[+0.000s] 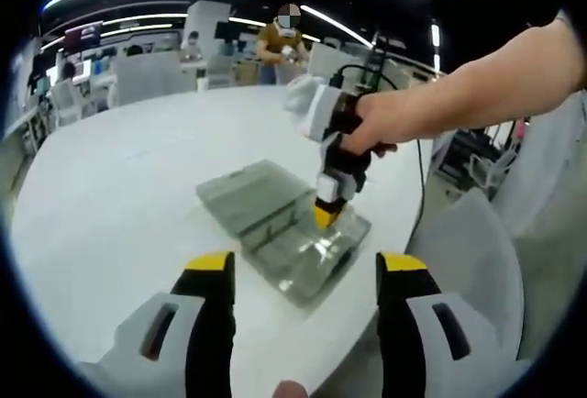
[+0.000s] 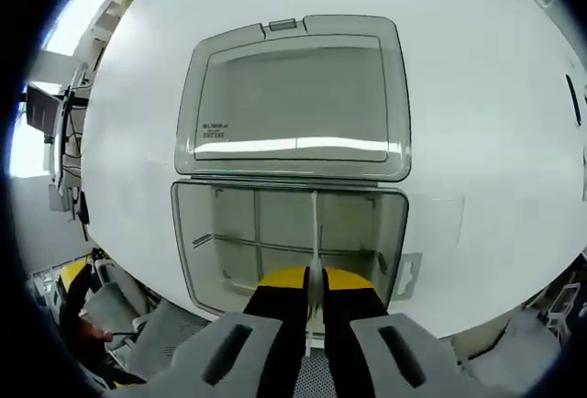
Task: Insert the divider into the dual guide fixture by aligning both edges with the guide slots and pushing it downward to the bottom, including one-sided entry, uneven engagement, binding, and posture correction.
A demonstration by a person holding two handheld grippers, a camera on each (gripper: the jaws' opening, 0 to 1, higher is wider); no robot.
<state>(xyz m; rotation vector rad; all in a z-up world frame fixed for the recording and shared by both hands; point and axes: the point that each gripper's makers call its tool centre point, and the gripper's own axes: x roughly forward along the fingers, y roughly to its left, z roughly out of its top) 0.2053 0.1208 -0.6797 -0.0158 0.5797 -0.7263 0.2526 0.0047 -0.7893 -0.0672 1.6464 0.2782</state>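
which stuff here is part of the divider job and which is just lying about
Job:
- divider, thin clear panel pinched in the right hand-held gripper
- clear compartment box, lid open flat
- left hand-held gripper, open, held back from the box

Lying about:
- white table
- black cable
- background desks and chairs

Left gripper (image 1: 304,279) hangs with jaws apart; right gripper (image 1: 327,215), hand-held from 2 o'clock, points down, jaws closed.

My right tongs (image 2: 314,281) sit over the box (image 2: 289,233), its lid (image 2: 292,95) lying open beyond; my left tongs (image 1: 305,270) sit before it.
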